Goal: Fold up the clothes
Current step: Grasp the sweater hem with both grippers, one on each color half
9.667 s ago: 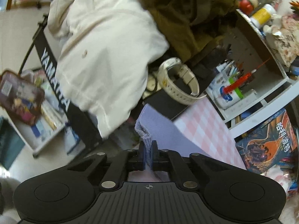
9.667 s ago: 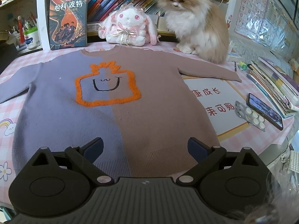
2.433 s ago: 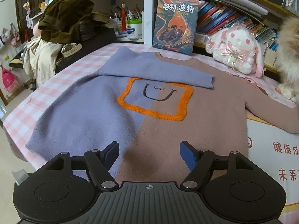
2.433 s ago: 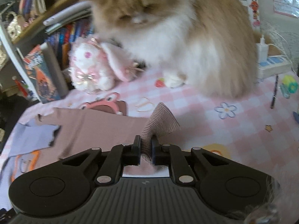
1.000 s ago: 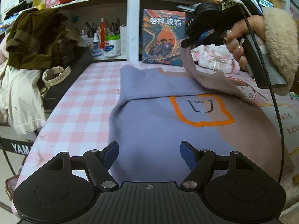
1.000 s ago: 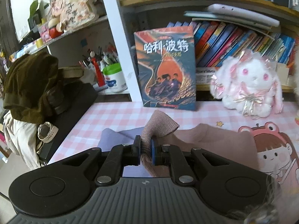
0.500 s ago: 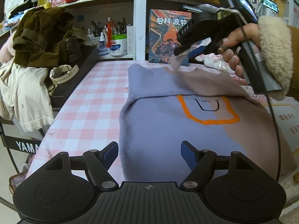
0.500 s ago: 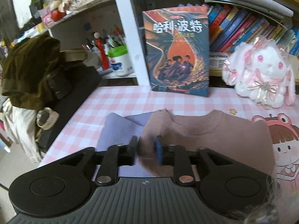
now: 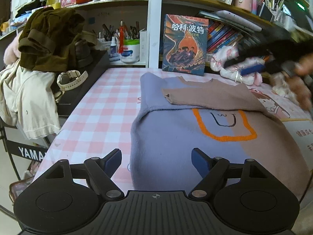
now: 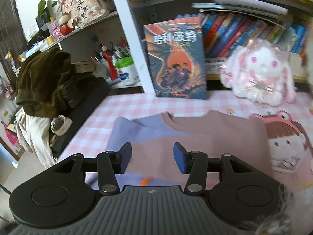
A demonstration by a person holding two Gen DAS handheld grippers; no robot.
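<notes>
the sweater (image 9: 176,137) lies flat on the checked table (image 9: 101,105), both sleeves folded across its chest, the brown sleeve (image 9: 205,98) on top toward 12 o'clock. the sleeve step looks done; next comes folding the body, which calls for a grip on the hem at 6 o'clock. the left gripper (image 9: 156,161) hangs wide open over the hem, empty. a second ago the right gripper (image 10: 150,156) pinched the brown cuff; now its jaws are opening, nothing between them.
</notes>
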